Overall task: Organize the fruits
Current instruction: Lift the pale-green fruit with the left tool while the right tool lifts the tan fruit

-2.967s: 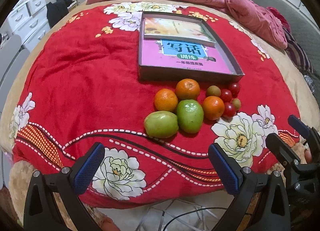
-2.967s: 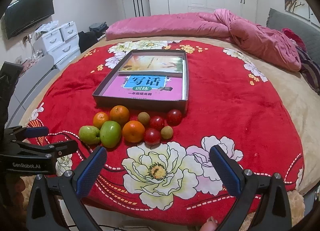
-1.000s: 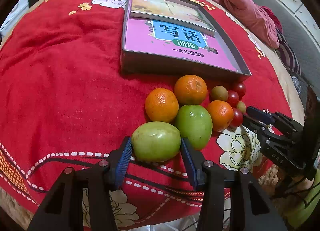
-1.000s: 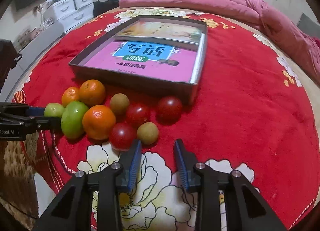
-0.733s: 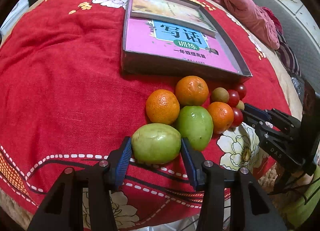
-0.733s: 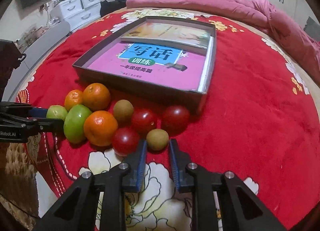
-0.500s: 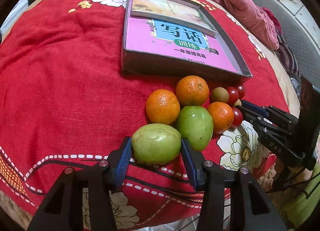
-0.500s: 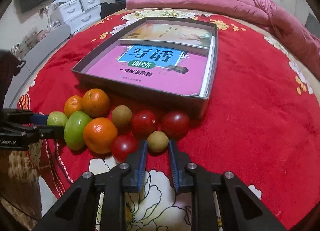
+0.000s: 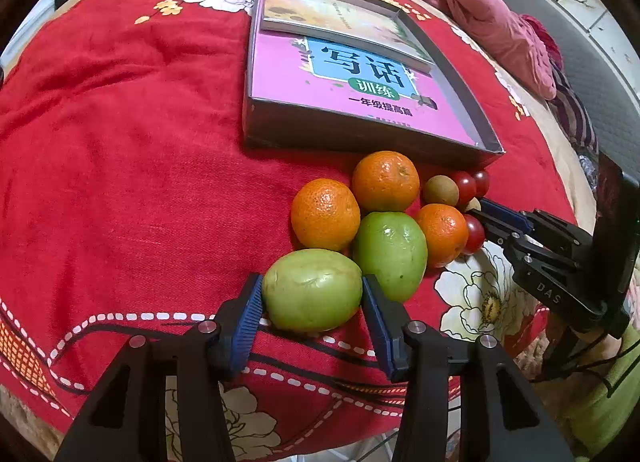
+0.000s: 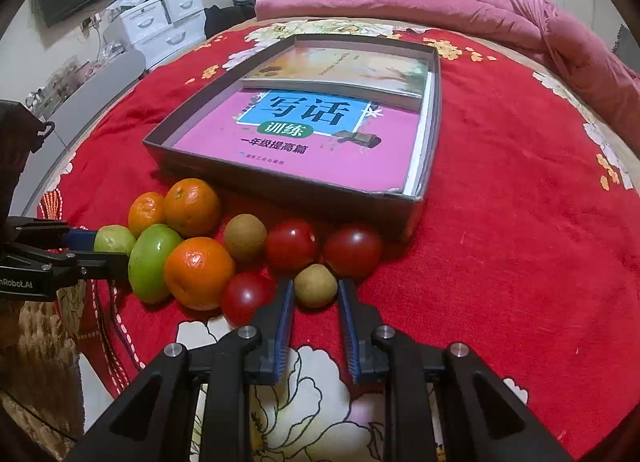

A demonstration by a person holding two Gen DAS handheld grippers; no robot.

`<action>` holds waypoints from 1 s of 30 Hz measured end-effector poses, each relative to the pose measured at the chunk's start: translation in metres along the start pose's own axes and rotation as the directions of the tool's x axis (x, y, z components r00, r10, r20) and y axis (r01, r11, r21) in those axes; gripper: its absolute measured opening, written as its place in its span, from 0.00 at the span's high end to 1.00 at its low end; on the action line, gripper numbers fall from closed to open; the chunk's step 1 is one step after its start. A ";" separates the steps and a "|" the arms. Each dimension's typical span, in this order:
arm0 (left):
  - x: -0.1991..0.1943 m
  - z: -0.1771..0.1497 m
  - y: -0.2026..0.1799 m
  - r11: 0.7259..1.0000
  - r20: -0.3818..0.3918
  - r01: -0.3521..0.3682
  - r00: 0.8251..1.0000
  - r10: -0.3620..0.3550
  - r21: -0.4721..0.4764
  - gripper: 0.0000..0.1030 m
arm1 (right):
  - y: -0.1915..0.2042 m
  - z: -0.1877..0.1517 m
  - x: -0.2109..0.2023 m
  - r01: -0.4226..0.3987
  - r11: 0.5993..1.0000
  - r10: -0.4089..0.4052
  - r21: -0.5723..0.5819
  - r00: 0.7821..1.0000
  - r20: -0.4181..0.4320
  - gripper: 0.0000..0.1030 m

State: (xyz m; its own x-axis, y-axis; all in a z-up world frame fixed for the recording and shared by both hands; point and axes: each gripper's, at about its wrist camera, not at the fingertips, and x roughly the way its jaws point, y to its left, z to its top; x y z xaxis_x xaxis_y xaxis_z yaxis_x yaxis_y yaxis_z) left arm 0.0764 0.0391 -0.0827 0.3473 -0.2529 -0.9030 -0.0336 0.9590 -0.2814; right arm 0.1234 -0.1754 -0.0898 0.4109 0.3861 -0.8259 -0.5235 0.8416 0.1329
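Ahead of each claw, the pink book (image 10: 304, 142) reads "写话", "训练" and "一年级提高篇". The right claw (image 9: 544, 286) body shows "DAS"; the left claw (image 10: 24, 282) body "nRobot.AI".

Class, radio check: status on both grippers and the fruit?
Left gripper shut on green fruit. Right gripper shut on small brown fruit. Red tomato crowds it.

Your left wrist camera looks steeply down from close above the fruit cluster (image 9: 380, 222), facing the grey box (image 9: 360, 134) beyond. Your right wrist camera looks from the cluster's other end, equally near and less steeply. Both views share fruit, box and red blanket (image 10: 520, 222).
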 end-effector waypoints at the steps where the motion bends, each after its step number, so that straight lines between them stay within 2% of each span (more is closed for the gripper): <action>1: -0.001 0.000 0.000 1.000 0.000 0.003 1.000 -0.003 -0.001 0.51 | -0.001 -0.001 -0.002 -0.004 1.000 0.004 0.015 1.000 0.003 0.77; 9: -0.012 -0.003 -0.003 1.000 0.001 0.025 1.000 -0.025 -0.009 0.51 | -0.007 -0.010 -0.023 -0.007 0.997 0.004 0.072 0.999 0.032 0.77; 18: -0.037 0.003 -0.004 1.000 0.061 0.026 0.998 -0.025 -0.012 0.55 | -0.008 -0.009 -0.034 0.000 0.996 -0.005 0.093 0.998 0.055 0.77; 19: -0.038 0.003 -0.003 1.000 0.064 0.024 0.998 -0.023 -0.011 0.58 | -0.009 -0.009 -0.034 -0.003 0.995 -0.002 0.095 0.999 0.054 0.77; 20: -0.039 0.005 -0.002 1.000 0.065 0.021 0.998 -0.020 -0.014 0.65 | -0.009 -0.010 -0.034 0.002 0.995 -0.006 0.095 0.999 0.050 0.77; 22: -0.040 0.006 -0.002 1.000 0.062 0.030 0.998 -0.029 -0.007 0.72 | -0.009 -0.011 -0.030 0.032 0.996 -0.035 0.080 0.999 0.029 0.77; 25: -0.033 0.005 -0.002 1.000 0.048 0.019 0.999 -0.019 0.007 0.71 | -0.007 -0.014 -0.019 0.080 0.996 -0.080 0.044 0.997 -0.015 0.77; 27: -0.030 0.003 -0.002 0.999 0.035 0.041 0.999 -0.041 0.002 0.68 | -0.005 -0.016 -0.017 0.090 0.995 -0.089 0.032 0.996 -0.015 0.77; 28: -0.029 0.001 -0.003 0.999 0.032 0.045 0.998 -0.045 0.006 0.63 | -0.005 -0.015 -0.016 0.090 0.995 -0.089 0.031 0.996 -0.014 0.77; 29: -0.028 0.000 -0.003 0.999 0.025 0.037 0.999 -0.037 0.011 0.51 | -0.006 -0.015 -0.016 0.088 0.996 -0.088 0.033 0.996 -0.015 0.77; 30: -0.027 -0.002 -0.003 1.000 0.017 0.027 0.999 -0.027 0.015 0.46 | -0.007 -0.015 -0.016 0.084 0.996 -0.083 0.043 0.996 -0.016 0.77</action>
State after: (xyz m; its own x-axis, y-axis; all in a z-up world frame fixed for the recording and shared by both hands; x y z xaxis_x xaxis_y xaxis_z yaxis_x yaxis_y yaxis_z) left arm 0.0658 0.0423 -0.0583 0.3640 -0.2763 -0.8895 -0.0105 0.9537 -0.3005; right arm 0.1092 -0.1933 -0.0859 0.4412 0.3089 -0.8425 -0.4544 0.8865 0.0871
